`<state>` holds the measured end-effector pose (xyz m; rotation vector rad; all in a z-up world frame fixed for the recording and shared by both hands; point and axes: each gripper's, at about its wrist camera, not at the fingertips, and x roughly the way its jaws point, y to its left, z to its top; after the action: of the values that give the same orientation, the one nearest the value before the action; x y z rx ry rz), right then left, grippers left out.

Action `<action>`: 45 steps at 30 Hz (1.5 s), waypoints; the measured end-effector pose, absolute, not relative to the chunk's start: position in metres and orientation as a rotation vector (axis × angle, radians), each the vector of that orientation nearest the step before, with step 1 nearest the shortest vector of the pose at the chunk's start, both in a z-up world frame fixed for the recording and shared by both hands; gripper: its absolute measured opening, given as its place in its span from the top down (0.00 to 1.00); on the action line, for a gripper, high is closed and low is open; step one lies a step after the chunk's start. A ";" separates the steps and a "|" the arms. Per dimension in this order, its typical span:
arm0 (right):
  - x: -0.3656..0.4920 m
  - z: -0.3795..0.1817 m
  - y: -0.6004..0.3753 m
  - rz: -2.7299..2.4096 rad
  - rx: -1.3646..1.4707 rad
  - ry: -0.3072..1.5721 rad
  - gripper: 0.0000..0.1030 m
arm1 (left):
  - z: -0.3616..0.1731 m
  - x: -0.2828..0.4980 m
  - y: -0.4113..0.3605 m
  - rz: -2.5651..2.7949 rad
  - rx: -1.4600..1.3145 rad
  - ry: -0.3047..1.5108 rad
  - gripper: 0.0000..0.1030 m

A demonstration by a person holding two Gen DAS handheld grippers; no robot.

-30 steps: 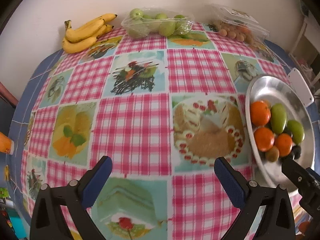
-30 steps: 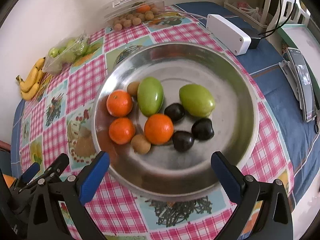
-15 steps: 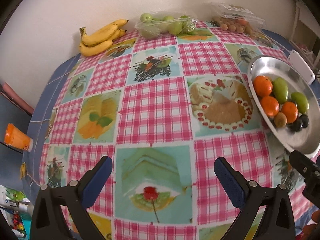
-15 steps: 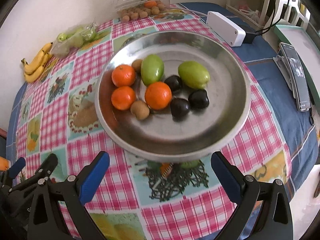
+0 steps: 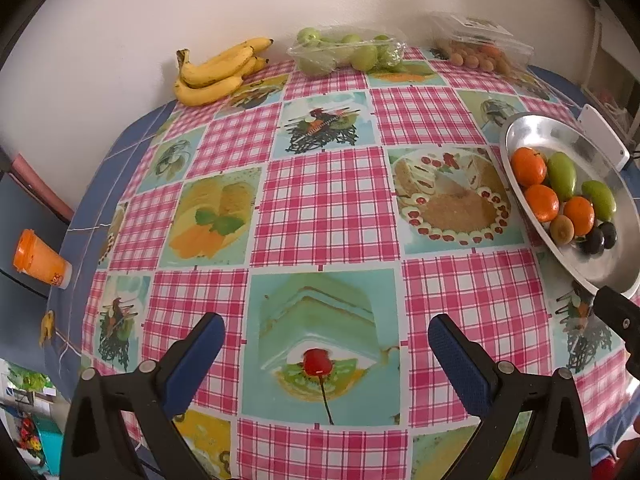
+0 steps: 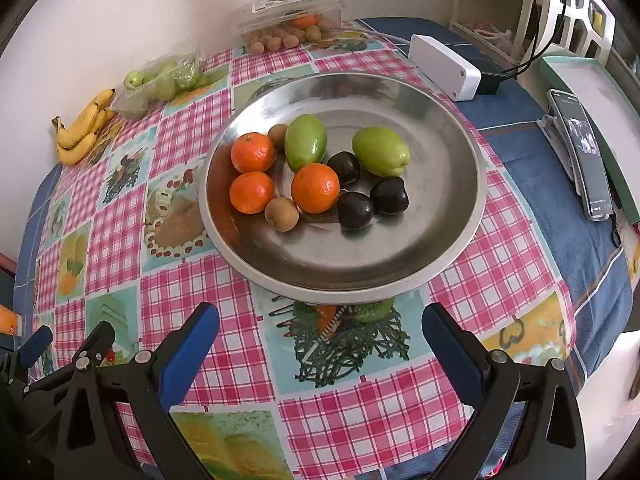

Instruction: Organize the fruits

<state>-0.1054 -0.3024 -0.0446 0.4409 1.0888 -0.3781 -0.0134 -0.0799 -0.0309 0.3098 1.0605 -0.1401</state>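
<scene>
Blue-padded fingers of the left gripper (image 5: 326, 354) are standing spread wide at the bottom of the left wrist view, holding nothing, with bare checked tablecloth (image 5: 328, 208) lying open between and beyond them. In the right wrist view the right gripper (image 6: 320, 344) is likewise gaping empty at the bottom of the frame, its tips sitting just short of the near rim of the steel plate (image 6: 440, 184). The left gripper's dark frame is showing at the lower left of that view, well apart from the plate.

Fruit is crowding the plate's left half: three oranges (image 6: 315, 188), two small brown fruits (image 6: 281, 214), three dark plums (image 6: 355, 210) and two green mangoes (image 6: 305, 143). The plate's right and near parts are lying bare.

Farther up, a wide stretch of cloth in the centre of the left wrist view is staying unoccupied. Along the wall at the top of that frame, a bunch of bananas (image 5: 218, 72) is resting at the upper left, a clear bag of green fruit (image 5: 348, 54) at top centre, and a clear plastic box of small brown fruit (image 5: 480, 46) at the upper right. Right of the plate in the right wrist view, a white box (image 6: 444, 66) and a phone (image 6: 584, 152) are sitting on blue cloth near the table's edge.
</scene>
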 end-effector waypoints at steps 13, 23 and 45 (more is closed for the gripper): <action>-0.100 -0.048 -0.298 -0.368 0.424 1.100 0.02 | -0.031 -0.010 -0.077 -0.135 0.293 1.065 0.00; -0.097 -0.051 -0.299 -0.363 0.416 1.107 0.02 | -0.033 -0.007 -0.076 -0.132 0.282 1.073 0.00; -0.094 -0.057 -0.297 -0.362 0.410 1.120 0.02 | -0.030 -0.003 -0.072 -0.124 0.264 1.072 0.00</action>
<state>-0.0940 -0.2973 -0.0568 0.4096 1.1198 -0.3617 -0.0031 -0.0717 -0.0304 0.2637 1.0724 -0.1242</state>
